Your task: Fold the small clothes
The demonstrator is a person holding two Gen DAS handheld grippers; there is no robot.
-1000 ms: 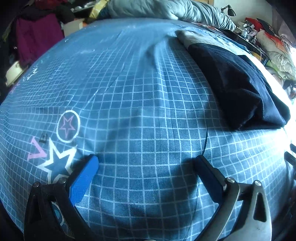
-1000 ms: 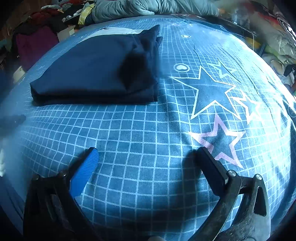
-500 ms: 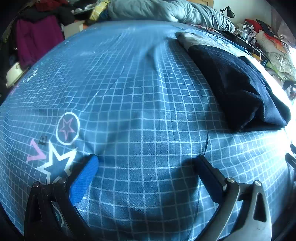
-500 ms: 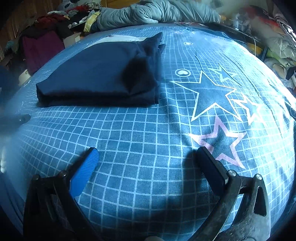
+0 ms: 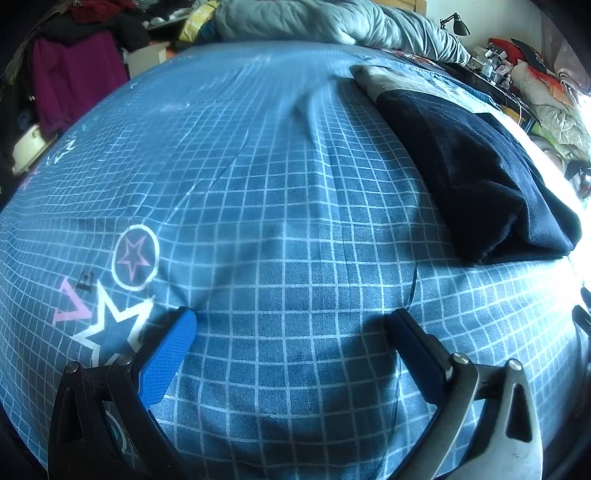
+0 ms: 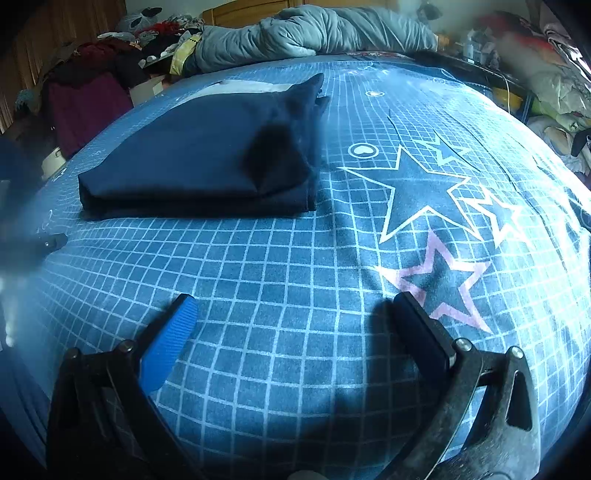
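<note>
**Navy garment folded, both tongs empty**

Not much moved vs a sec ago: right cam has pulled back/tilted up a bit so more of the room shows behind the bed, left view basically the same. Folded navy garment [image 6: 207,162] lies flat on the blue grid bedsheet [image 6: 280,266], toward the far side of the bed, w/ a pale piece of cloth [image 5: 384,79] sticking out from under its far end. Left tongs [image 5: 291,325] spread wide, nothing between them, low over bare sheet near the star print [image 5: 135,254]; garment's off to their right. Right tongs [image 6: 293,306] also spread wide & empty, garment ahead-left, well apart. Grey duvet [image 6: 314,33] bunched along the far edge of the bed.
</note>
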